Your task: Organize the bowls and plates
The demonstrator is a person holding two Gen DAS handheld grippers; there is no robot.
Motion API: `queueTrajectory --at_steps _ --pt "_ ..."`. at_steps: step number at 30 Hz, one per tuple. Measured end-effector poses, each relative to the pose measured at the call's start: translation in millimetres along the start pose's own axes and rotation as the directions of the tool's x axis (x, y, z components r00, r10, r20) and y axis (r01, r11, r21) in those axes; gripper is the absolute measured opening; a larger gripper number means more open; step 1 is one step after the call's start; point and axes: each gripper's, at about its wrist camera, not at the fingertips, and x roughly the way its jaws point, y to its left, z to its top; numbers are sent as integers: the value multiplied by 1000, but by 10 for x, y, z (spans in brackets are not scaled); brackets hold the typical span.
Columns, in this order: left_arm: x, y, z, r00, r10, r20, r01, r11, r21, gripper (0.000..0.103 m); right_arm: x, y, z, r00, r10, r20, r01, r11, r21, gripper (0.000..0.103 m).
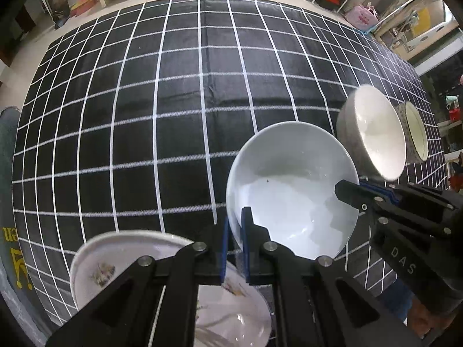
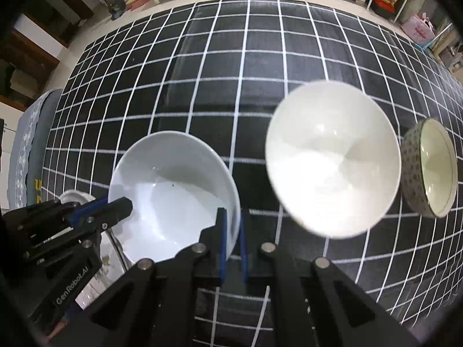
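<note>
My left claw (image 1: pixel 233 248) pinches the bowl (image 1: pixel 292 190) by its left rim above a plate (image 1: pixel 121 263); my right claw (image 2: pixel 232 243) pinches its opposite rim. Farther right on the cloth (image 1: pixel 173 101), a white bowl (image 2: pixel 332 156), then a patterned bowl (image 2: pixel 428 167).

Both wrist views look steeply down, close over the white bowl (image 1: pixel 292 190) (image 2: pixel 173 193). The left camera sits left of the bowl, the right camera right; both share the bowl and the checked cloth (image 1: pixel 173 101) (image 2: pixel 231 72) beyond.

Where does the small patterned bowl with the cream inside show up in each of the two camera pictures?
Left wrist view: patterned bowl at the far right edge, behind the grey-sided bowl.
Right wrist view: patterned bowl at the right edge, right of that same big bowl.
Shared landmark: the black grid tablecloth.
</note>
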Motion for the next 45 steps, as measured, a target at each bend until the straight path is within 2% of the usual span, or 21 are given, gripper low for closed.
queueTrajectory --at_steps 26,35,45 --pt "-67 -654 -883 1000 0 -15 1 997 76 7 -339 -539 -1047 999 -28 -20 28 999 17 11" --pt "-35 -785 -1080 1000 -11 -19 12 996 85 7 -427 -666 -1266 999 -30 -22 30 999 19 11" --pt "-1 -879 -1136 1000 -17 -22 19 996 93 7 -491 -692 -1351 999 -39 -21 39 999 19 11"
